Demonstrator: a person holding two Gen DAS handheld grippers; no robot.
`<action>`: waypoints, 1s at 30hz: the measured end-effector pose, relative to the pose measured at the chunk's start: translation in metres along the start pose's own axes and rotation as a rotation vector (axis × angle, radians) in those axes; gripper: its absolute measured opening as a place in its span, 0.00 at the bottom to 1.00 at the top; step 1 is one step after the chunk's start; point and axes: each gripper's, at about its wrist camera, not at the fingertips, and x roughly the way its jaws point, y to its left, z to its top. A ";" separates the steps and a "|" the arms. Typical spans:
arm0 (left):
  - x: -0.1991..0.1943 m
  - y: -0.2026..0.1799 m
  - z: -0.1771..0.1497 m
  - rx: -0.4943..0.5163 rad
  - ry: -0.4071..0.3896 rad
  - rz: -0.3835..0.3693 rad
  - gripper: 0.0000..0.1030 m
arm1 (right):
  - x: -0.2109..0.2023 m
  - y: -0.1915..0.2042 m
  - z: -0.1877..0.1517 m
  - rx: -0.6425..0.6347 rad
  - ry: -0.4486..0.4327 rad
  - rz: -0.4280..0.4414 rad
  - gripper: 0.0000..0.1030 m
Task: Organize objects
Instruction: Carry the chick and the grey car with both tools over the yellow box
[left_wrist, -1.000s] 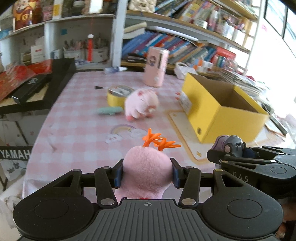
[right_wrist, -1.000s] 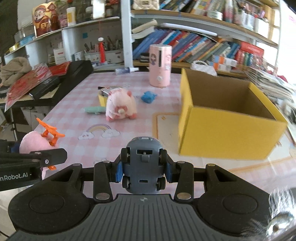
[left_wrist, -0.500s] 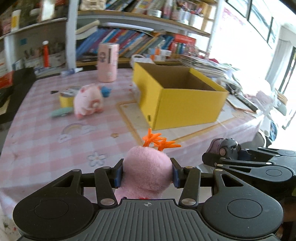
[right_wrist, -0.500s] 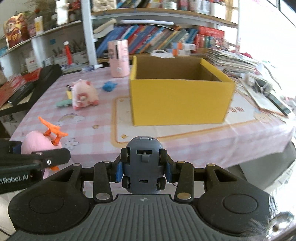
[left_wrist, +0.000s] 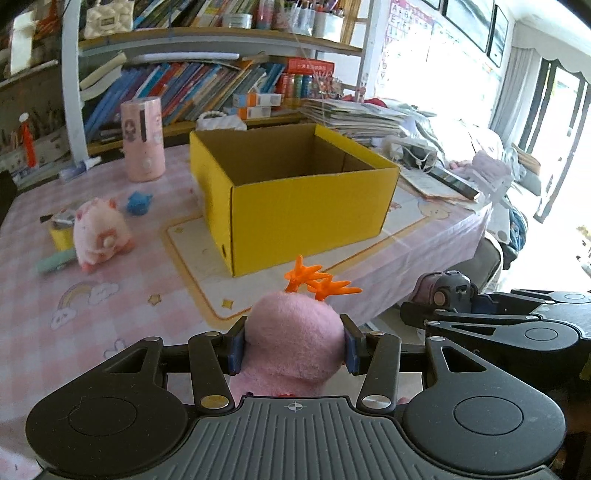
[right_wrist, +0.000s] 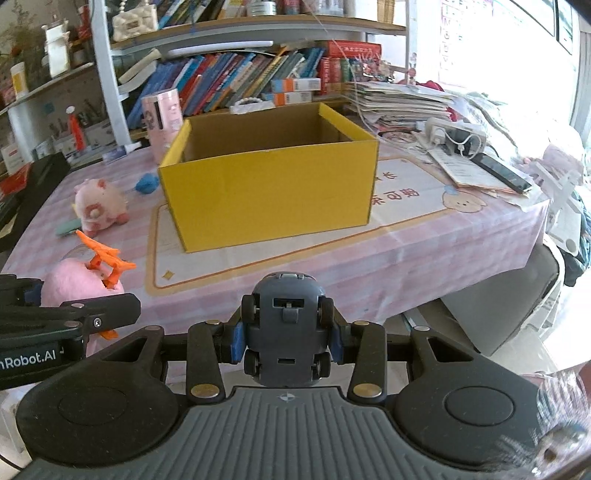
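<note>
Two toys are held, one per gripper: a pink plush toy (left_wrist: 293, 339) with orange feet is clamped by the left gripper (left_wrist: 293, 349), and a grey toy car (right_wrist: 286, 328) by the right gripper (right_wrist: 286, 341). Ahead of both sets of fingers, one open yellow box (right_wrist: 269, 184) is seen on the table (right_wrist: 424, 243). One pink pig plush (left_wrist: 98, 232) lies left of it, and a yellow tape roll (left_wrist: 61, 234) beside the pig is shown only in the left wrist view.

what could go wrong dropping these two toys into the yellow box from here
Both grippers sit short of the table edge, so releasing now would likely drop the pink plush and toy car short of the yellow box. The left gripper and right gripper are close together, so they could collide over the opening.
</note>
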 end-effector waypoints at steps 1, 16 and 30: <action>0.001 -0.001 0.002 0.002 -0.004 0.002 0.46 | 0.001 -0.002 0.002 0.003 -0.001 0.000 0.38; 0.014 -0.008 0.017 0.001 -0.012 0.017 0.46 | 0.013 -0.013 0.019 -0.004 -0.001 0.013 0.38; 0.019 -0.011 0.031 0.018 -0.048 0.030 0.46 | 0.023 -0.019 0.036 -0.017 -0.020 0.005 0.38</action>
